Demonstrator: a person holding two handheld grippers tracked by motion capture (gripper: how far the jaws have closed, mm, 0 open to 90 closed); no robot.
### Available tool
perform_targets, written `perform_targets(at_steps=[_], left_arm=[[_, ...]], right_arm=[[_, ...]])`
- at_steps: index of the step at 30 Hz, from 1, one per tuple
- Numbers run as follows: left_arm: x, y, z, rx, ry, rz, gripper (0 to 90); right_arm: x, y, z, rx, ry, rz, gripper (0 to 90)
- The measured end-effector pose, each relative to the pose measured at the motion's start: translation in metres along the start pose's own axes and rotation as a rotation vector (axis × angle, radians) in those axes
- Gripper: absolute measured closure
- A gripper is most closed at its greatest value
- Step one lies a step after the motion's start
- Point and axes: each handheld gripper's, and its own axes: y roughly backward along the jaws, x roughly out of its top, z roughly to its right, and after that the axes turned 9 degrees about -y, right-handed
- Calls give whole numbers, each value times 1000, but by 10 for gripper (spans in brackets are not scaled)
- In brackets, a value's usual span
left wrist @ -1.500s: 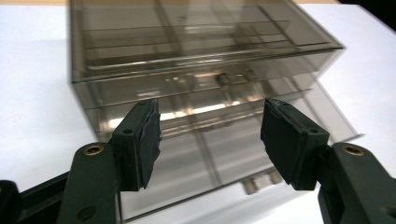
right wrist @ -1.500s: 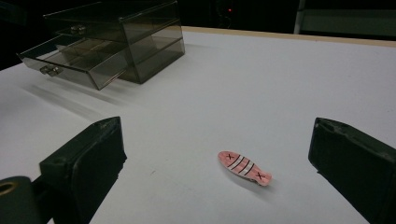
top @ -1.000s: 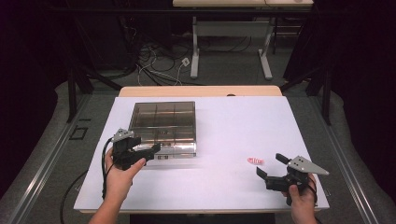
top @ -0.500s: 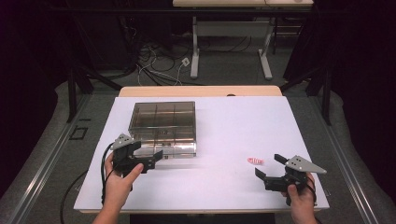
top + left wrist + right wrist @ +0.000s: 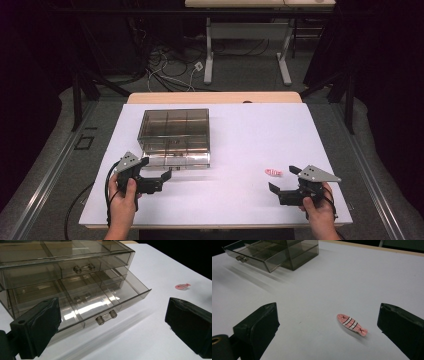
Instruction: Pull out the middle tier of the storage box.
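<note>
Nearest the person, the left gripper [image 5: 159, 181] sits just in front of the smoky clear drawer cabinet [image 5: 174, 131]; its jaws have just been opening and now stand wide apart with nothing between them. In the left gripper view both black pads are cut off by the lower frame edge. Just beyond them the cabinet's bottom drawer [image 5: 105, 302] is pulled out, its small clear handle [image 5: 106, 317] free of either pad. The drawer's dividers are visible, but through the tinted plastic it is hard to tell whether anything lies inside.

Well to the right of the cabinet, the right gripper [image 5: 283, 183] is also spread wide and holds nothing. A pink fish-shaped hair clip [image 5: 351, 324] lies flat on the white table [image 5: 250, 140] between and just ahead of its jaws, touching neither. In the high view the clip [image 5: 273, 172] is only a small pink smudge.

Farther back, the cabinet's upper drawer [image 5: 75, 265] is shut.
</note>
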Motion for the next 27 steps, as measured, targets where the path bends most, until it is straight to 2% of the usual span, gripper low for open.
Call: perform_targets(at_steps=[6, 10, 13, 22, 27], left_arm=[[-6, 3, -2, -13, 9, 17, 7], [-9, 3, -2, -20, 1, 14, 7], [-10, 2, -2, -23, 3, 17, 7], [-13, 2, -1, -25, 3, 11, 7], [-15, 2, -2, -23, 11, 11, 7]], right_arm=[[7, -1, 1, -12, 22, -39, 21], [15, -3, 6, -28, 19, -83, 10], [20, -6, 9, -22, 12, -103, 1], [34, -25, 13, -61, 21, -161, 0], [38, -34, 16, -70, 24, -173, 9]])
